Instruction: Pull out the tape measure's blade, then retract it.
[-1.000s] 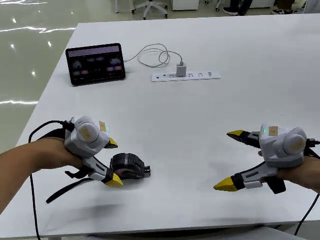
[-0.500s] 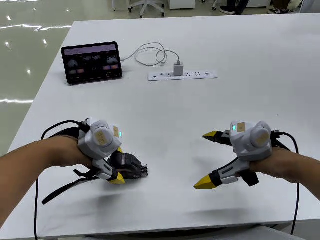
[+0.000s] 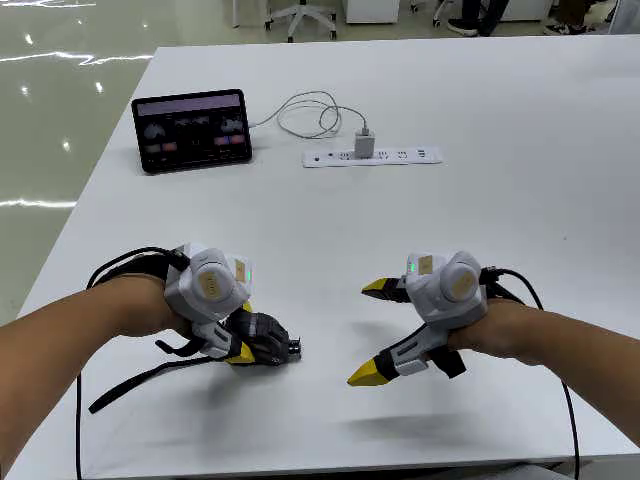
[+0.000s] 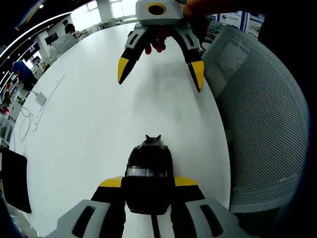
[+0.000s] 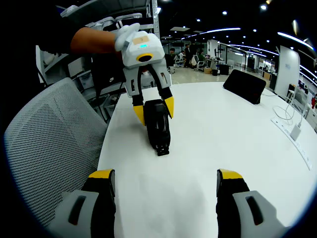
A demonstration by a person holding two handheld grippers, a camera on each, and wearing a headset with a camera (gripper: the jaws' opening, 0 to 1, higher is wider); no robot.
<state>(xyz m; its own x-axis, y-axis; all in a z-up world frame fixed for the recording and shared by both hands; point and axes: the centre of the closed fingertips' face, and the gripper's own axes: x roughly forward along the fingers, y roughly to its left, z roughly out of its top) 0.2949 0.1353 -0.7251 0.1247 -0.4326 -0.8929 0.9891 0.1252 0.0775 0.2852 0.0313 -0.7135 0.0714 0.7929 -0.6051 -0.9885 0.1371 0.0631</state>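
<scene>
At seven o'clock on the white table [image 3: 450,220], our left gripper [image 3: 248,342] grips the tape measure [image 3: 268,338], jaws clenched on the black case; we judge this pins it flat against sliding when the blade is drawn; the blade's hook [image 4: 153,137] points toward three o'clock, nothing pulled out yet; at five o'clock our right gripper [image 3: 368,331] hangs with jaws spread wide, aimed at that hook, near but apart.

Tape measure [image 4: 148,171] – matt black plastic; table [image 3: 330,225] – smooth, white.
</scene>
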